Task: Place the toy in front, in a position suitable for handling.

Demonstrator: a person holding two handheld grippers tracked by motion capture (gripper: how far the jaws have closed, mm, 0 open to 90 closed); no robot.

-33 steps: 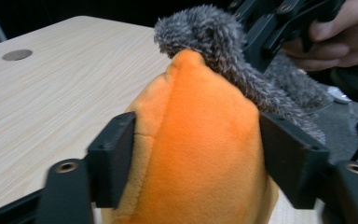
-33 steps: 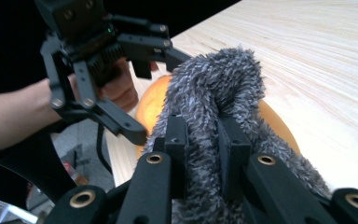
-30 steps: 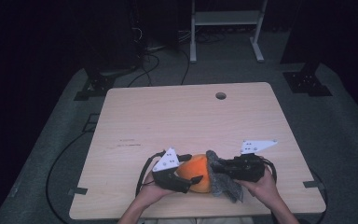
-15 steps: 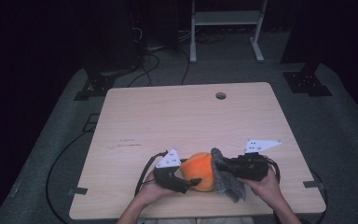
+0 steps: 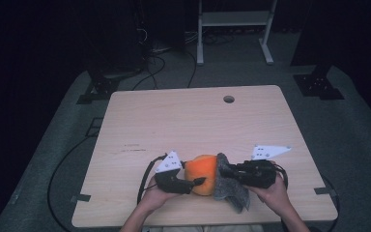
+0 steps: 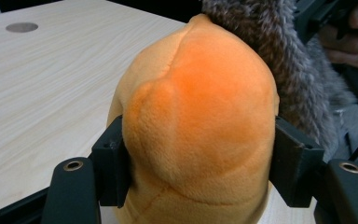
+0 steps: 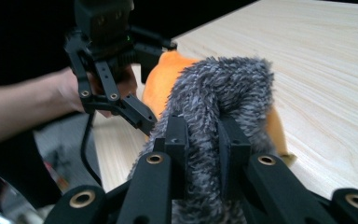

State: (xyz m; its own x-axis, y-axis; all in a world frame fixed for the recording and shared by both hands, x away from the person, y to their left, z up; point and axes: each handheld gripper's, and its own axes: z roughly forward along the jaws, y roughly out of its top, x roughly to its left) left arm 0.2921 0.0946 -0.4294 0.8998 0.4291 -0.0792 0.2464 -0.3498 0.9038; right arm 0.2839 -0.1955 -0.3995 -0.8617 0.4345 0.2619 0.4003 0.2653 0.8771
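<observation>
The left gripper (image 5: 199, 182) is just closing its jaws onto the orange plush (image 6: 198, 126); the right gripper (image 7: 204, 140) is pinching its grey fur (image 7: 223, 88). Both grips seem made; pulling apart likely remains.

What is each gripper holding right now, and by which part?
The left gripper, whose jaws have just been closing, clamps the orange plush toy across its rounded body. The right gripper pinches the grey furry part on the toy's other side.
</observation>
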